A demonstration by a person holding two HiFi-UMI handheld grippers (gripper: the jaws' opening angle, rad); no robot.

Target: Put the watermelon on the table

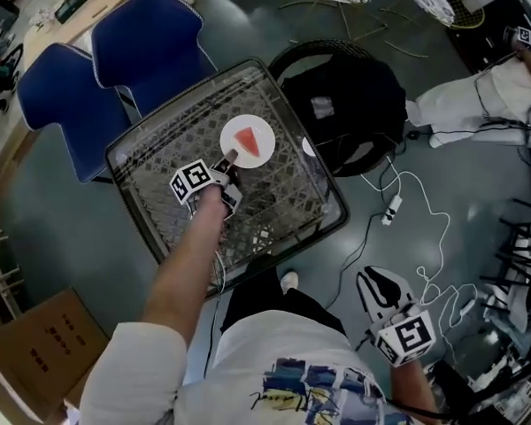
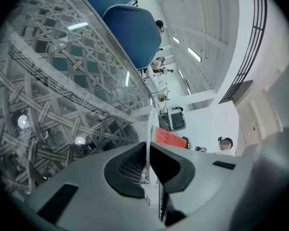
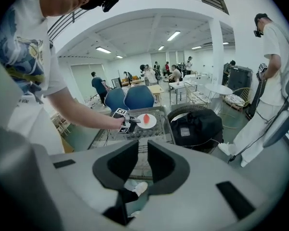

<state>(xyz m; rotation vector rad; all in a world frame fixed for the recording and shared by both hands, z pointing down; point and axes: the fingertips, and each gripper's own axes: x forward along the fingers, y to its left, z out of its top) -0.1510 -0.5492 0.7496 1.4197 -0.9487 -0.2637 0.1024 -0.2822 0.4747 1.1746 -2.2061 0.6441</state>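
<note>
A red watermelon slice (image 1: 250, 139) lies on a white plate (image 1: 264, 150) over the glass-topped wicker table (image 1: 173, 140). My left gripper (image 1: 230, 158) is shut on the plate's near rim. In the left gripper view the plate (image 2: 149, 129) stands edge-on between the jaws of the left gripper (image 2: 148, 146), with the slice (image 2: 169, 137) beyond. My right gripper (image 1: 369, 279) hangs low over the floor at the lower right, far from the table. In the right gripper view, that gripper (image 3: 138, 144) shows a narrow gap with nothing in it, and the plate (image 3: 146, 121) is far ahead.
Two blue chairs (image 1: 150, 42) (image 1: 62, 104) stand behind the table. A black bag (image 1: 341, 104) fills a round chair to its right. White cables (image 1: 416, 211) trail over the floor. A cardboard box (image 1: 44, 343) sits at lower left; a person in white (image 1: 478, 104) stands at right.
</note>
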